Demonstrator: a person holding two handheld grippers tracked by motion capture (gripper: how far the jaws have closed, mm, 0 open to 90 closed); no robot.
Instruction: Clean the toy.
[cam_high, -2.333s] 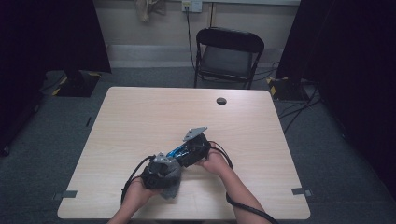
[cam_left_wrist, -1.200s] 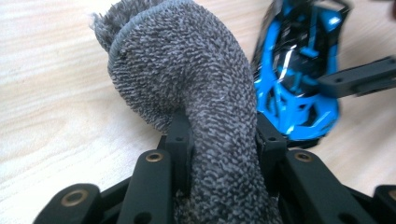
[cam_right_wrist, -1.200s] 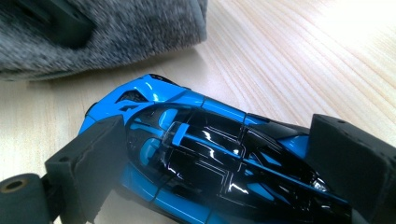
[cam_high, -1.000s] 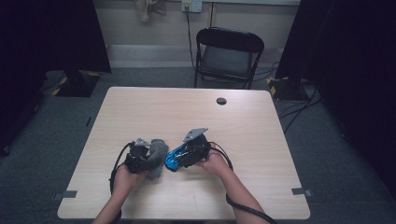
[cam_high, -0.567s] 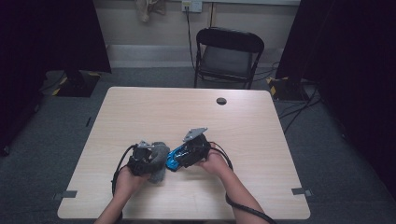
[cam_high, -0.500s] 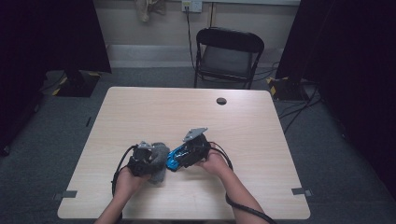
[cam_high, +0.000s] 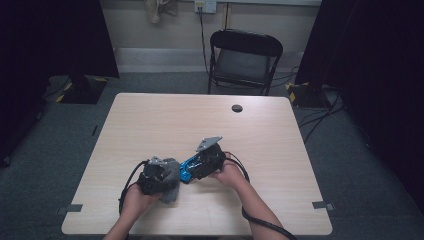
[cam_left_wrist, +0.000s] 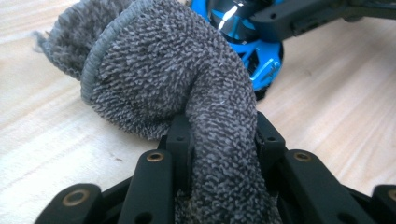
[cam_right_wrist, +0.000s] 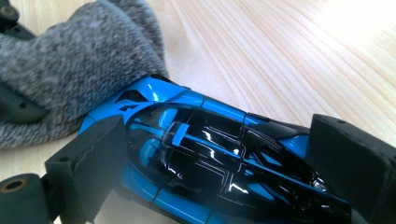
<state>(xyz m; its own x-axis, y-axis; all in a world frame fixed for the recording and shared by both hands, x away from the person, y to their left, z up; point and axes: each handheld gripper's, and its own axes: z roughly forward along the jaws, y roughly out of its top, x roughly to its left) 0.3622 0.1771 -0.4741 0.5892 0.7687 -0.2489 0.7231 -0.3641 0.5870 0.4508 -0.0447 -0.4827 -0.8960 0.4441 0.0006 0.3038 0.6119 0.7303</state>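
A glossy blue and black toy car (cam_right_wrist: 219, 172) is clamped between the pads of the right gripper (cam_high: 192, 169), low over the pale wooden table (cam_high: 150, 120), so its nose is presented sideways. A grey terry cloth (cam_left_wrist: 177, 84) is pinched in the closed jaws of the left gripper (cam_high: 161, 180) and bunched against that nose, apparently for wiping.

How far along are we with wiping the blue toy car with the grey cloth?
Done: both grasps. The right claw is shut on the blue toy car, and the left claw is shut on the grey cloth. In hand: the cloth meets the car's front end. Left: wiping; how much is already wiped can't be told.
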